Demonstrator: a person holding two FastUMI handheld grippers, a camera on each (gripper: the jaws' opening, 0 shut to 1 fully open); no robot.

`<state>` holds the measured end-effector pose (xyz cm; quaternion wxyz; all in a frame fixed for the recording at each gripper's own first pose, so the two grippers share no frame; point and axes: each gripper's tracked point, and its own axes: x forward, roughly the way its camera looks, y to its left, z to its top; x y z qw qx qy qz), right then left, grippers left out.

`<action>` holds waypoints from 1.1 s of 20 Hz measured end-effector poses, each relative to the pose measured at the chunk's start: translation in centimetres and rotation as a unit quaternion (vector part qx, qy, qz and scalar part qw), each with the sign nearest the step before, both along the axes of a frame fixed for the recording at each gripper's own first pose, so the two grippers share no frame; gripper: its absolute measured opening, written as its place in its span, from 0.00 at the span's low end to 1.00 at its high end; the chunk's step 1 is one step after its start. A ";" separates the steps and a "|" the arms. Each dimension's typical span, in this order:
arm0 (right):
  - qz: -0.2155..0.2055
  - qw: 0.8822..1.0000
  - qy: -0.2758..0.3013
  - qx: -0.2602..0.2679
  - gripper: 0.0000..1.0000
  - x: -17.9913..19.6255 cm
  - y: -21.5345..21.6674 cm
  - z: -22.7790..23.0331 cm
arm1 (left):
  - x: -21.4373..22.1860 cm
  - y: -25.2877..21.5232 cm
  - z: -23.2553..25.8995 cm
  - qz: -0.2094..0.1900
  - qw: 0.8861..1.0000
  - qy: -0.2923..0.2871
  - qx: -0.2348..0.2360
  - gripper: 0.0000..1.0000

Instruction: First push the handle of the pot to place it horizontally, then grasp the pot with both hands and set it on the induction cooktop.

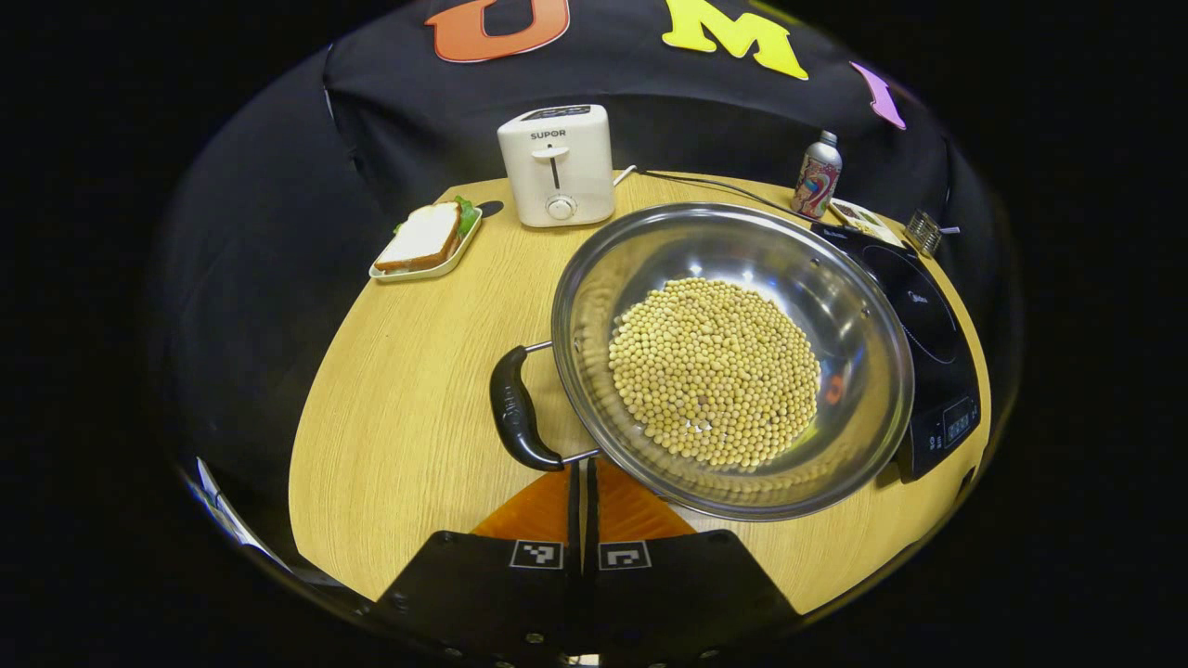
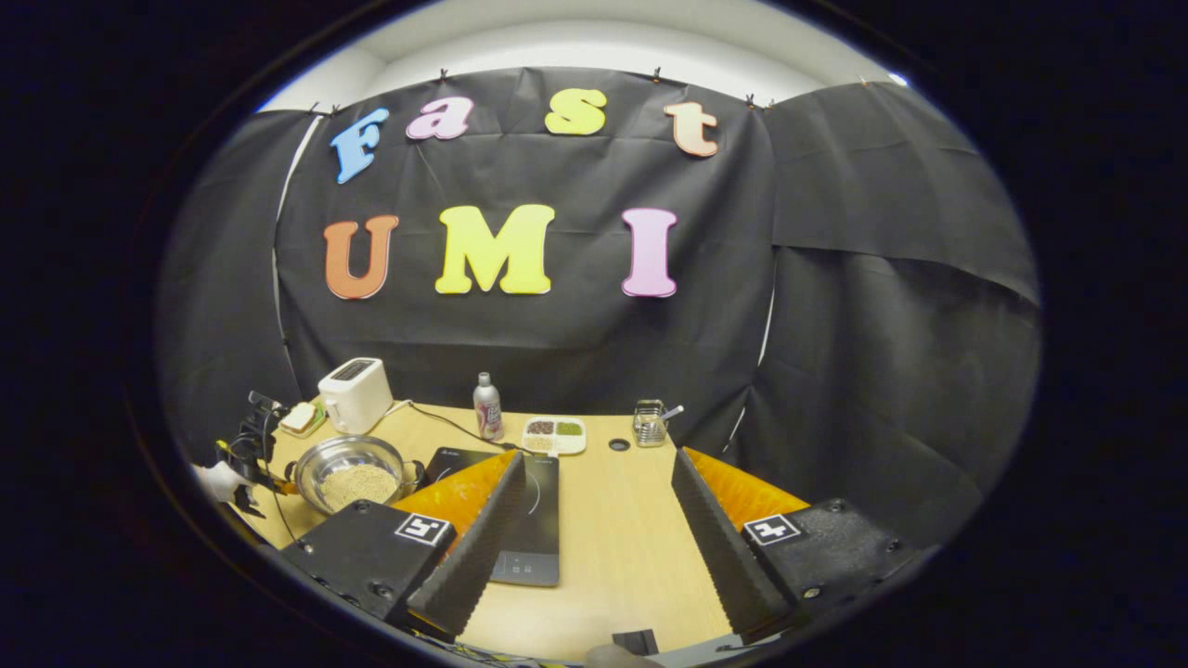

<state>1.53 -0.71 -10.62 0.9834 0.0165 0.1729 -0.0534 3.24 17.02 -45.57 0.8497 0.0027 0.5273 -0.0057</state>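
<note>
Fingers of the left gripper [image 1: 585, 482] lie pressed together at the near edge of the left gripper view, tips just short of the pot [image 1: 733, 357], touching nothing that can be made out. The pot sits on the wooden table [image 1: 399, 436], filled with pale beans [image 1: 715, 371]; its black handle [image 1: 515, 408] sticks out on the left, and its right rim hides part of the induction cooktop [image 1: 928, 334], so whether the pot touches it is unclear. Farther off stand a white toaster [image 1: 557, 165], a tray holding a sandwich [image 1: 425, 239] and a small bottle [image 1: 818, 176].

In the right gripper view, the right gripper [image 2: 599, 482] has its fingers spread wide over bare table, holding nothing. Its left finger covers part of the cooktop. Far left, the other gripper and a gloved hand [image 2: 223, 482] are small and hard to read. A divided dish [image 2: 554, 434] and a wire basket [image 2: 650, 422] sit near the far edge.
</note>
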 end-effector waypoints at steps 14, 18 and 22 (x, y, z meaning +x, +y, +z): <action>0.002 1.000 0.017 -0.009 0.99 -0.3 1.0 -0.6 | 3.8 3.1 -0.9 0.028 1.000 -0.004 -0.008 0.10; 0.009 1.000 0.023 -0.008 0.99 -0.3 1.6 -0.8 | 4.7 3.7 -1.0 0.023 1.000 -0.003 -0.005 0.10; 0.028 0.999 0.031 -0.010 0.99 -0.1 2.4 -1.5 | 5.6 3.9 -1.1 0.029 1.000 -0.005 -0.008 0.00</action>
